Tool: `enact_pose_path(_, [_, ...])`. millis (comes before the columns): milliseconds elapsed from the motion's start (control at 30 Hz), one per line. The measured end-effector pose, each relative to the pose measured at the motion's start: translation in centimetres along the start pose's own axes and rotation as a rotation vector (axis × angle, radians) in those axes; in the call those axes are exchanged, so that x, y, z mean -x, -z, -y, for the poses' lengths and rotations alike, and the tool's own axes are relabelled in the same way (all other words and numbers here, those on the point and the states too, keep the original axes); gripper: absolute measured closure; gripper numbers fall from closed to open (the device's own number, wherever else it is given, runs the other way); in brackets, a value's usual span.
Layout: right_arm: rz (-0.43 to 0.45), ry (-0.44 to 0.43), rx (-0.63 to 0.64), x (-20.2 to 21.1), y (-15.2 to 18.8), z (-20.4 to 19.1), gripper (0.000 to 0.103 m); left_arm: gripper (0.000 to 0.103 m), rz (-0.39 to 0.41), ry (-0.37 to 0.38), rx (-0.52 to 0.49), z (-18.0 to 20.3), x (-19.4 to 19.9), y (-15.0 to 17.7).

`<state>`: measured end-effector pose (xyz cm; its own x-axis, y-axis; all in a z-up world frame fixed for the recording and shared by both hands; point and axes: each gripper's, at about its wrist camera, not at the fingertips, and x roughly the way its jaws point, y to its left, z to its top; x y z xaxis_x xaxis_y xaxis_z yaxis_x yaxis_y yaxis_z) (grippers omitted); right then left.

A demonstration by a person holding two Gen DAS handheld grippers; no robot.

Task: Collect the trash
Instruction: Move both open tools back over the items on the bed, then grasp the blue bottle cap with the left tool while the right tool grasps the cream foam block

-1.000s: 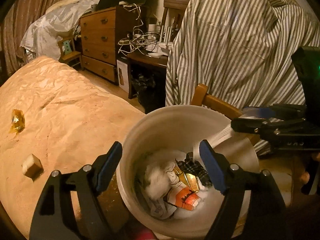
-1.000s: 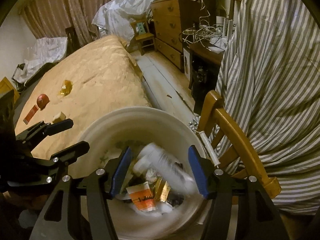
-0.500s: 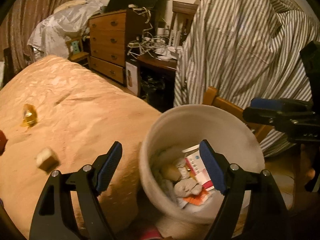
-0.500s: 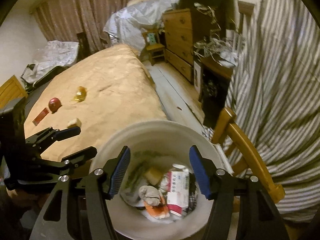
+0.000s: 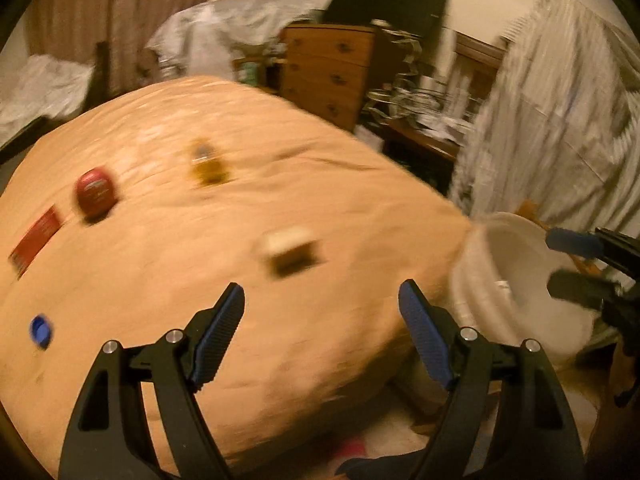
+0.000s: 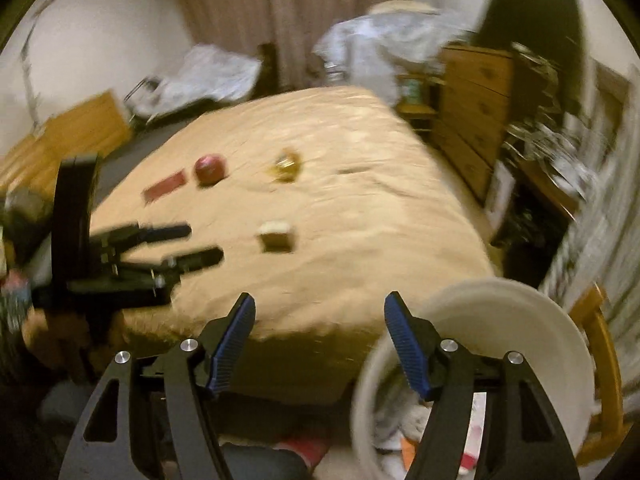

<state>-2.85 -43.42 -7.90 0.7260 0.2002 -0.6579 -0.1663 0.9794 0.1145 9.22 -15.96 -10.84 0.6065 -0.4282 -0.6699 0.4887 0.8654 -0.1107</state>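
Left wrist: empty left claw (image 5: 320,336) above bed (image 5: 240,280)

Motion blur leaves no text, label or number readable anywhere.

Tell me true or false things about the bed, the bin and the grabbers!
1. A round red thing lies on the bed. True.
2. The left gripper is holding the small block. False: it is empty, and the block lies on the bed.
3. The white bin stands on top of the bed. False: it stands beside the bed.
4. The bin has trash inside. True.
5. The right gripper clamps a bottle. False: nothing is between its jaws, which are opening.
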Motion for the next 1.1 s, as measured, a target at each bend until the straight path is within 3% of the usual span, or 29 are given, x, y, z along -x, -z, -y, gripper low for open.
enact_pose_path(200, [-0.107, -0.069, 0.282, -5.5, -3.0, -6.4, 0.035, 0.027, -0.002, -0.084, 0.074, -7.7, 3.0, 1.7])
enact_pose_path(367, [-0.207, -0.049, 0.588, -11.3, -4.7, -10.1, 0.035, 0.027, -0.009, -0.18, 0.121, -14.3, 5.7, 3.2])
enact_pose_path(533, [-0.272, -0.034, 0.789, -16.0, -5.9, -11.7, 0.035, 0.026, -0.031, -0.262, 0.223, -21.1, 7.5, 5.3])
enact_pose_path(800, [-0.347, -0.016, 0.895, -23.0, -7.9, -11.2, 0.031, 0.014, -0.072, -0.29, 0.282, -26.2, 6.2, 7.7])
enact_pose_path(967, [-0.393, -0.051, 0.915, -25.4, -8.0, -10.5, 0.031, 0.014, -0.12, -0.279, 0.263, -27.0, 3.3, 8.0])
enact_pose_path(1100, [-0.386, -0.088, 0.892, -26.5, -8.2, -11.0, 0.033, 0.014, -0.112, -0.29, 0.283, -27.9, 2.3, 7.5])
